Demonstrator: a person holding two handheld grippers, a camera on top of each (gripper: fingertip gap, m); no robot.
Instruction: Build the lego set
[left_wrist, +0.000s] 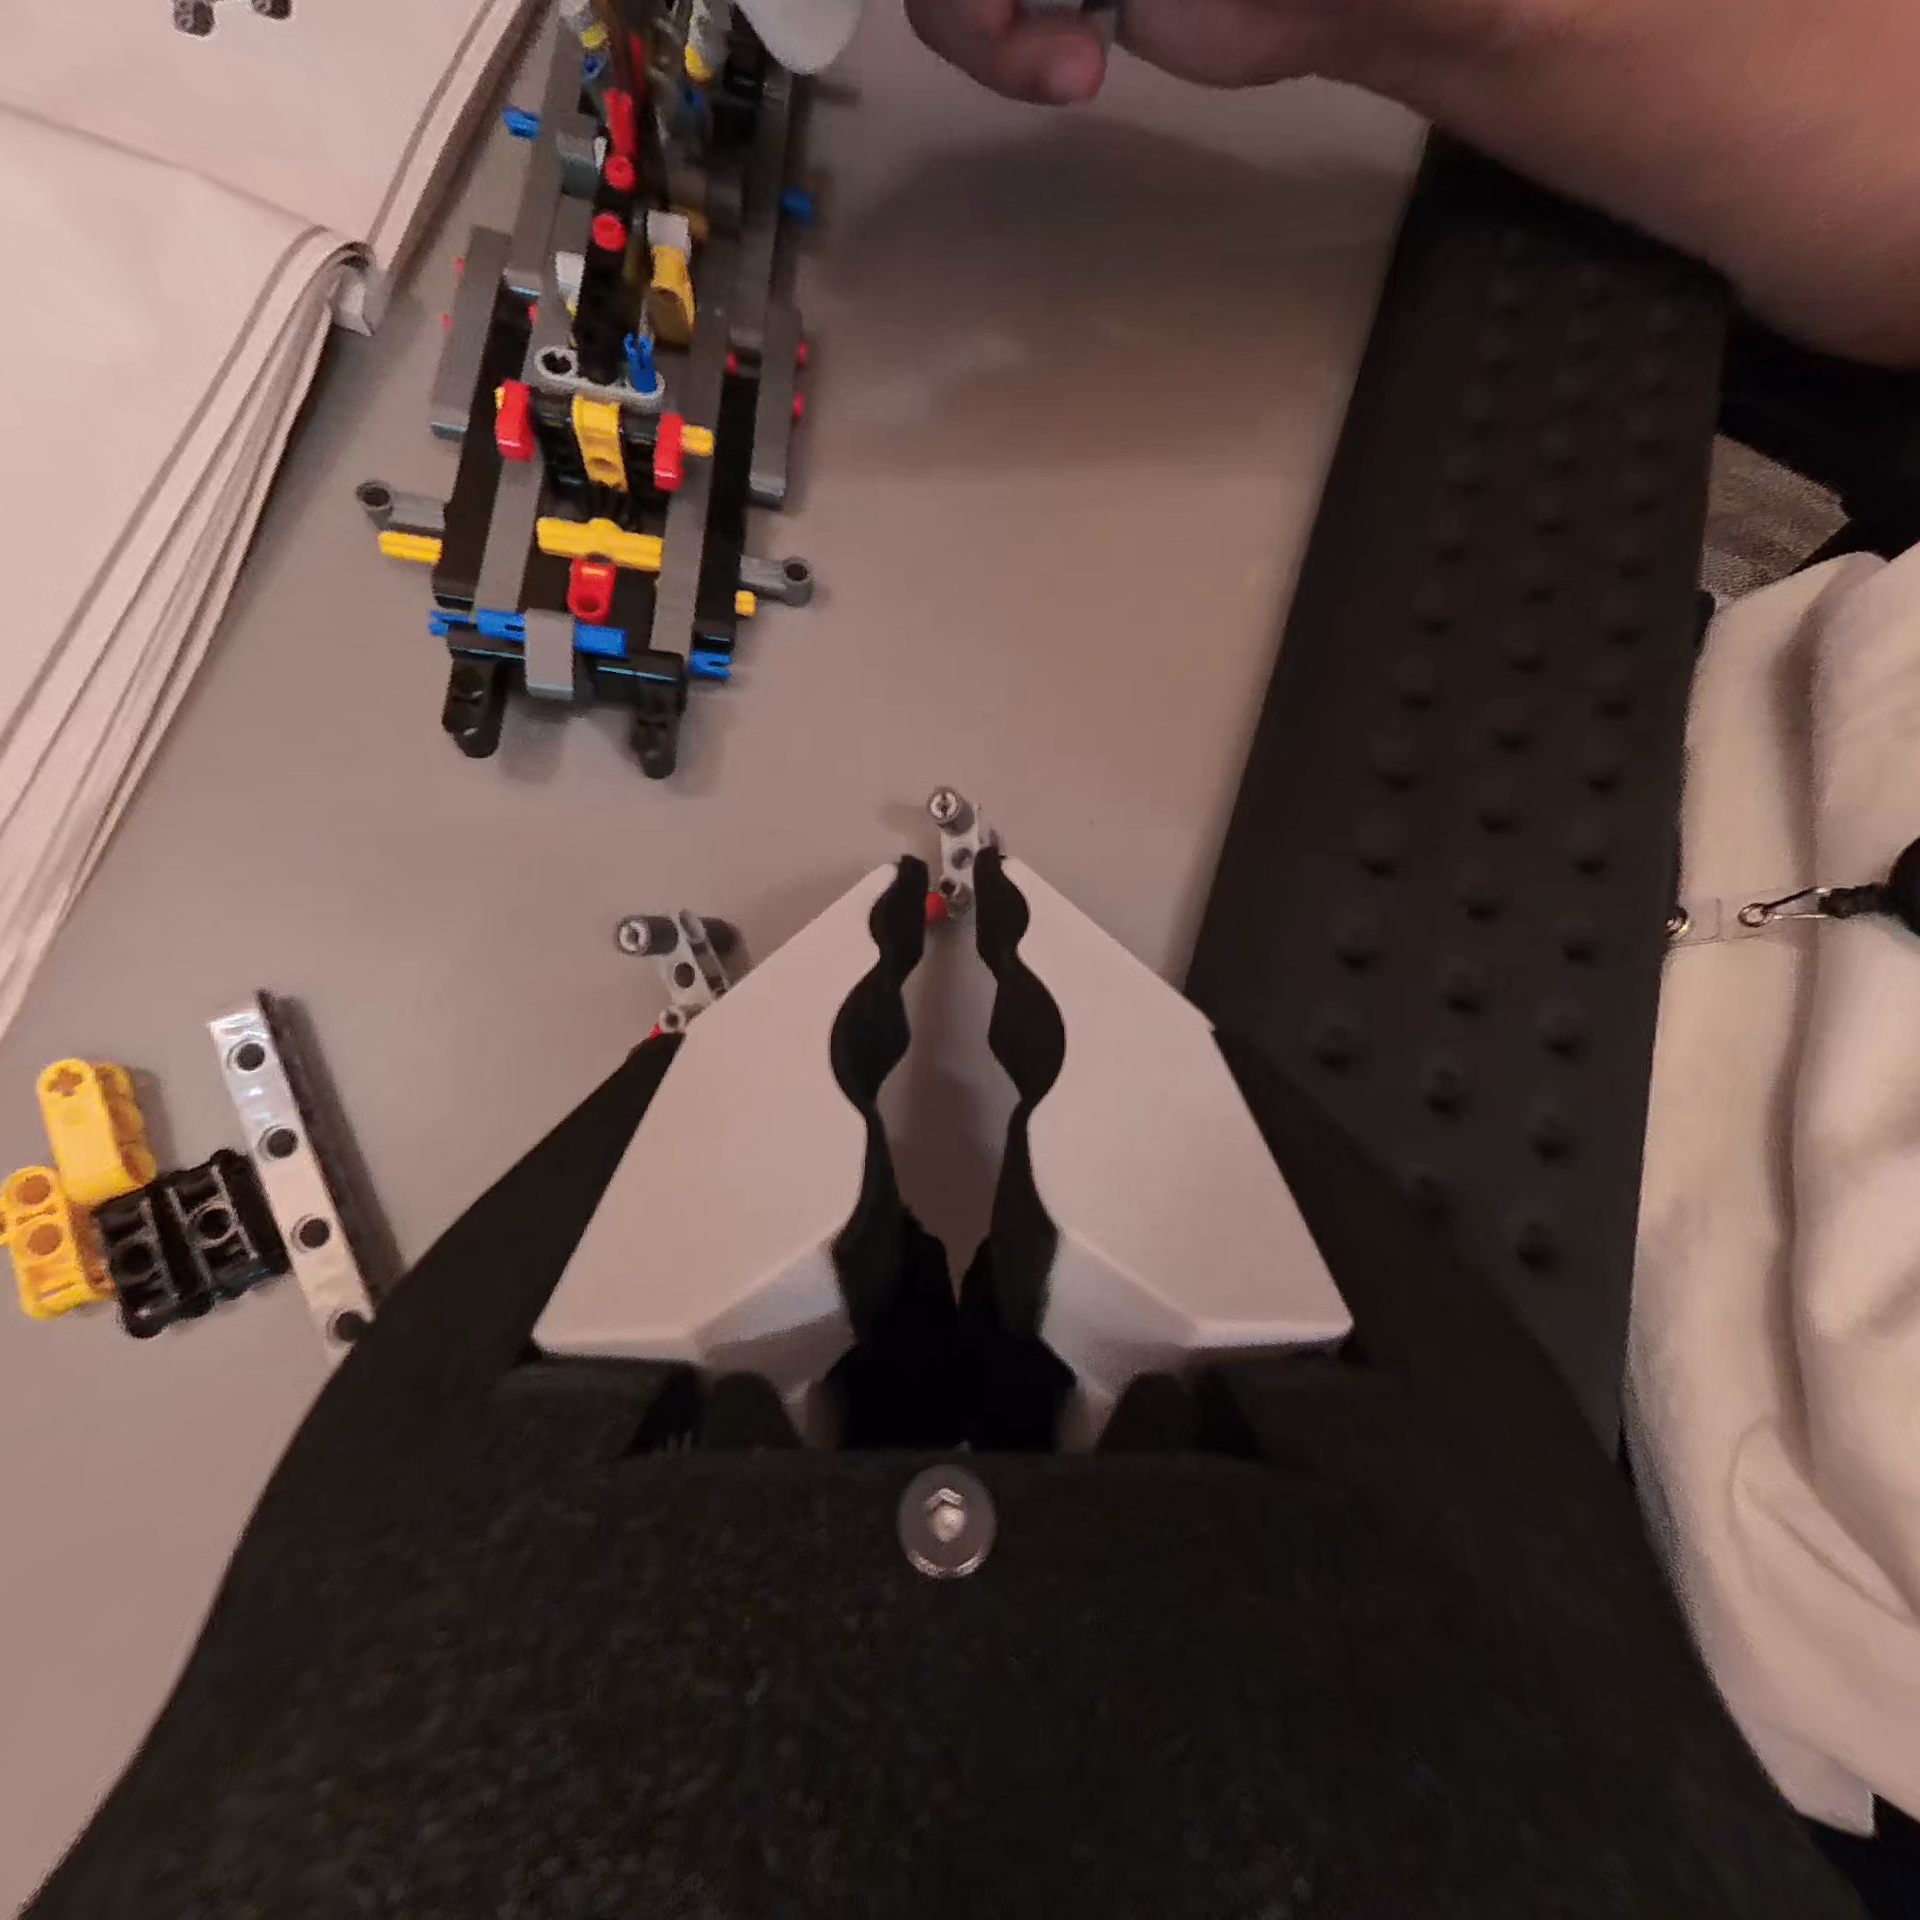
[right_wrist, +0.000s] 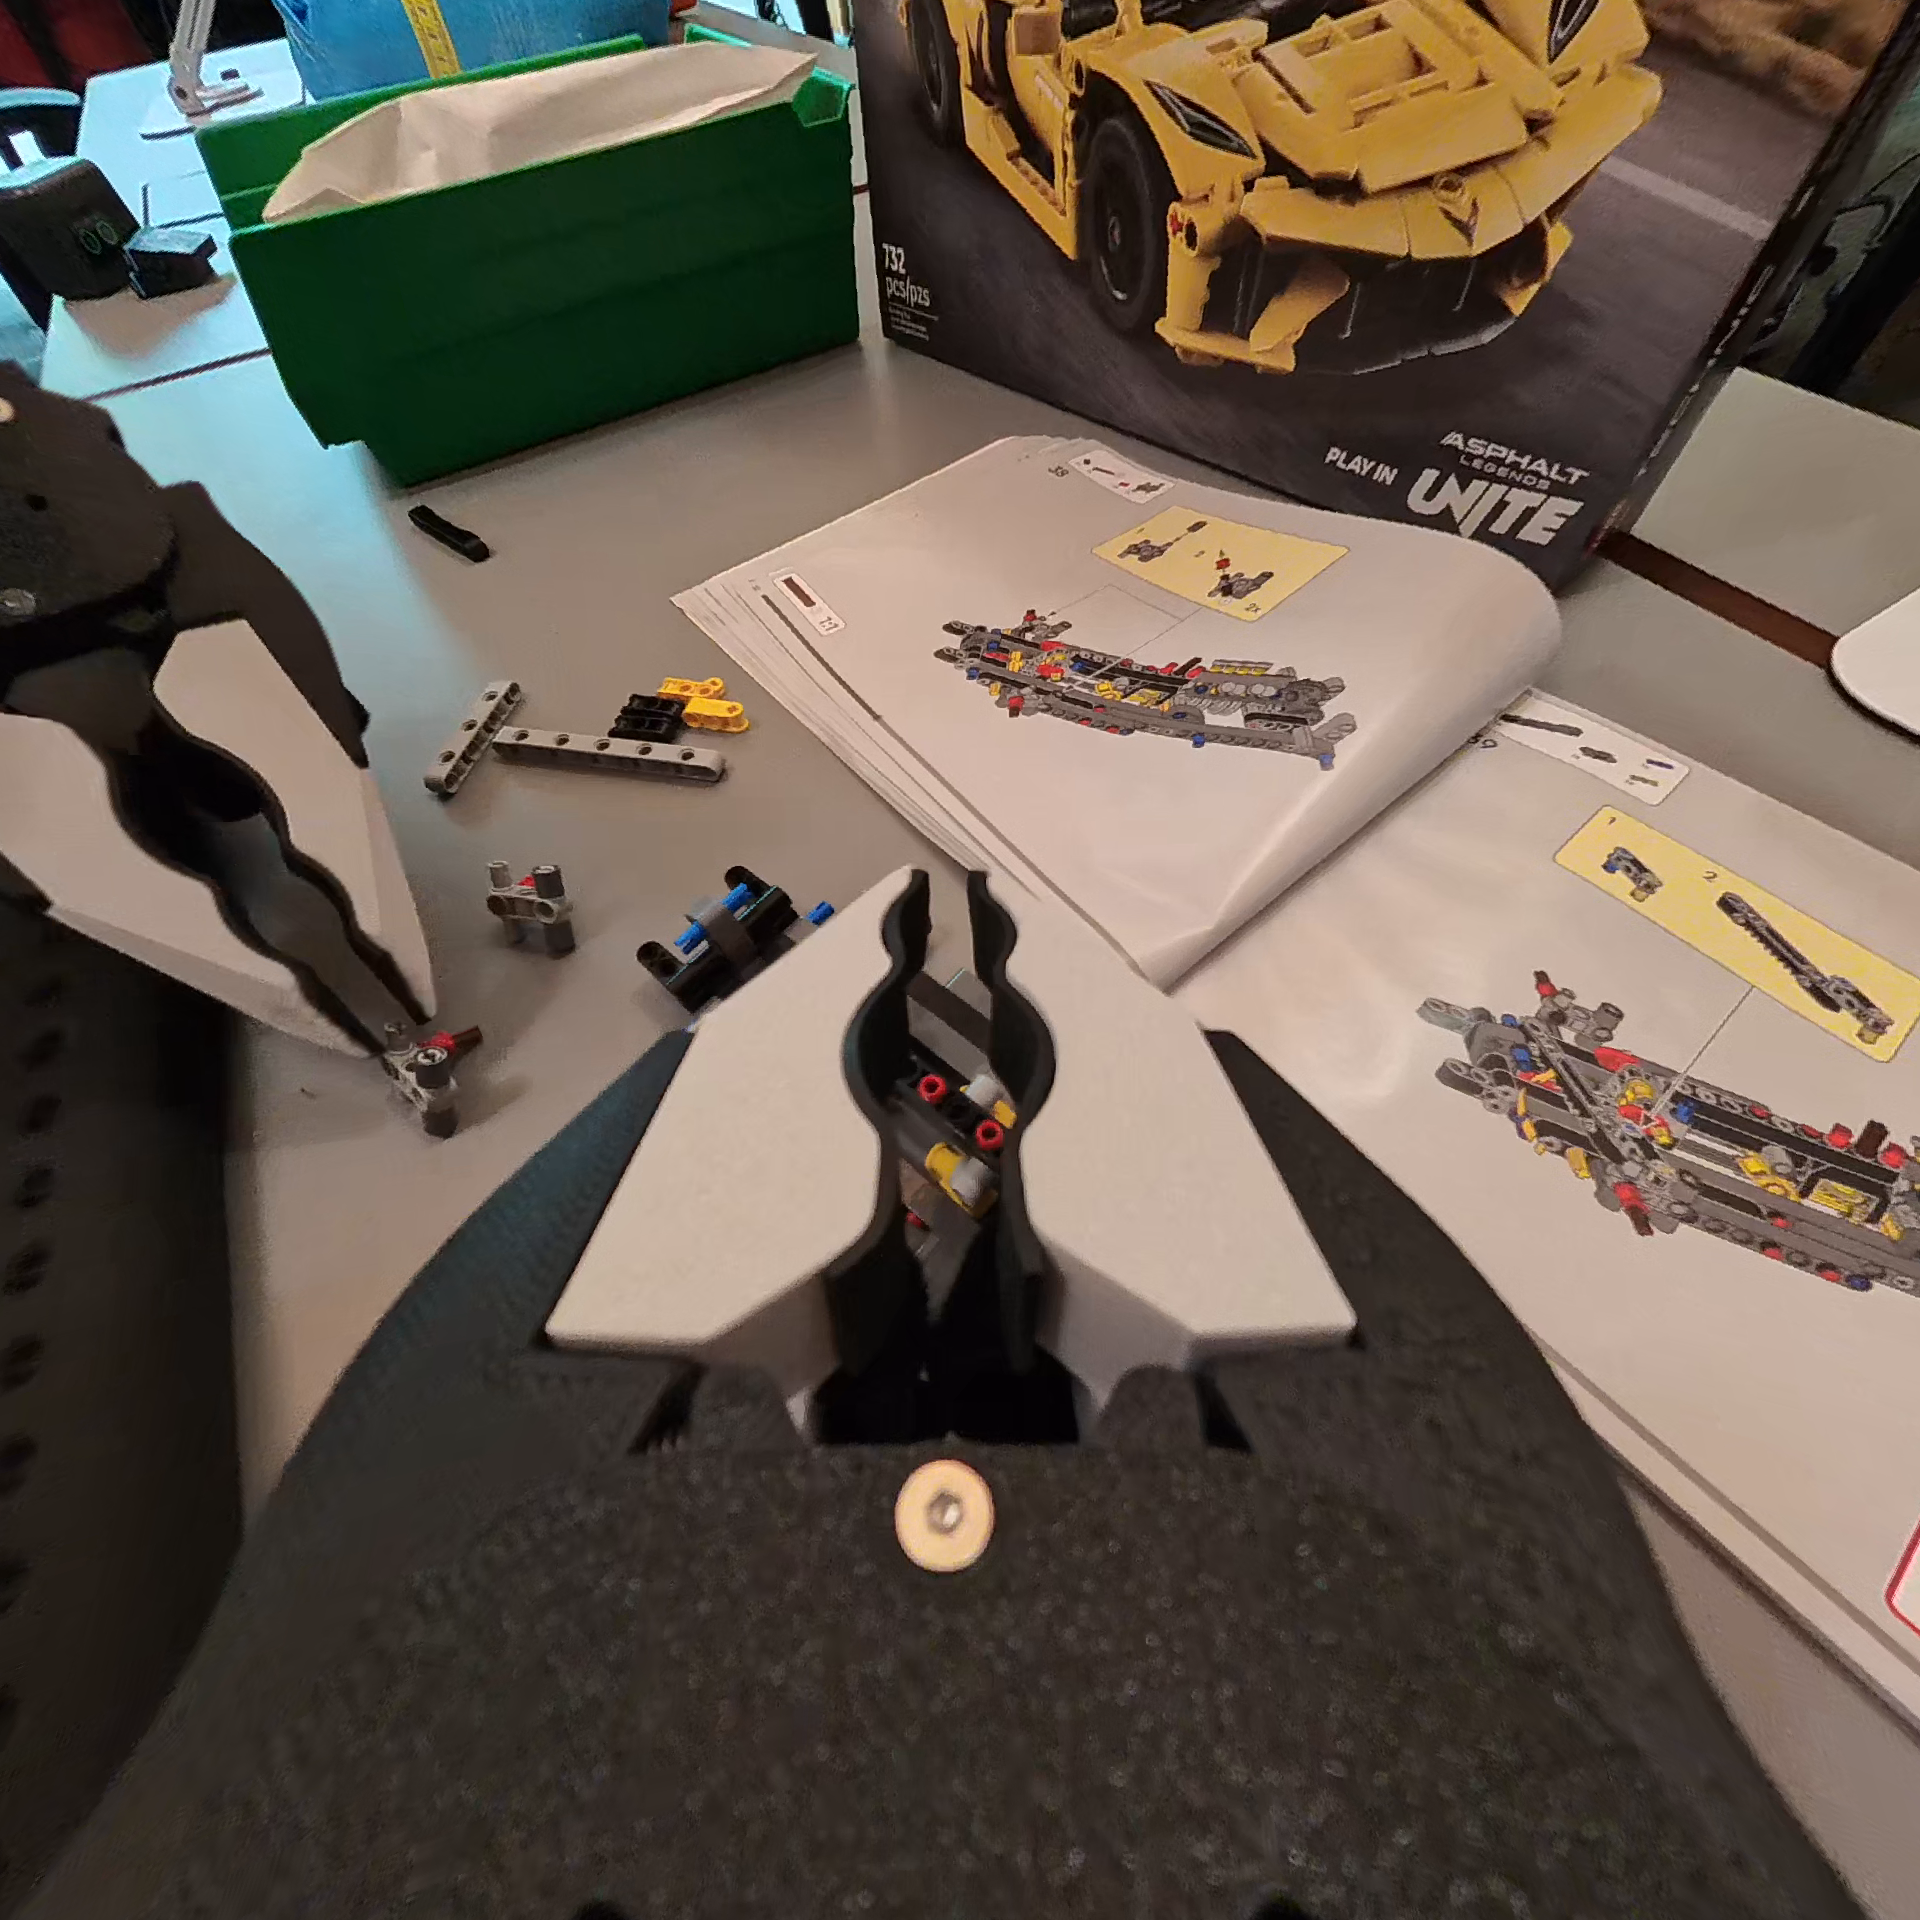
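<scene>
My left gripper (left_wrist: 951, 883) is shut on a small grey piece with a red pin (left_wrist: 954, 844), which rests on the table. The right wrist view shows this gripper (right_wrist: 410, 1029) and the piece (right_wrist: 426, 1070) at the left. The long grey, black and yellow chassis (left_wrist: 613, 436) lies on the table ahead and to the left. My right gripper (right_wrist: 945, 894) sits over the chassis with its jaws narrowly closed around the chassis middle (right_wrist: 956, 1132). The black and blue chassis end (right_wrist: 727, 925) sticks out to the left of its fingers.
A second small grey assembly (left_wrist: 675, 956) (right_wrist: 530, 904), grey beams (right_wrist: 603, 753), and yellow and black connectors (left_wrist: 94, 1195) lie loose. The open instruction booklet (right_wrist: 1143, 810), set box (right_wrist: 1351, 208) and green bin (right_wrist: 540, 270) stand beyond. A hand (left_wrist: 1039, 52) is at the top.
</scene>
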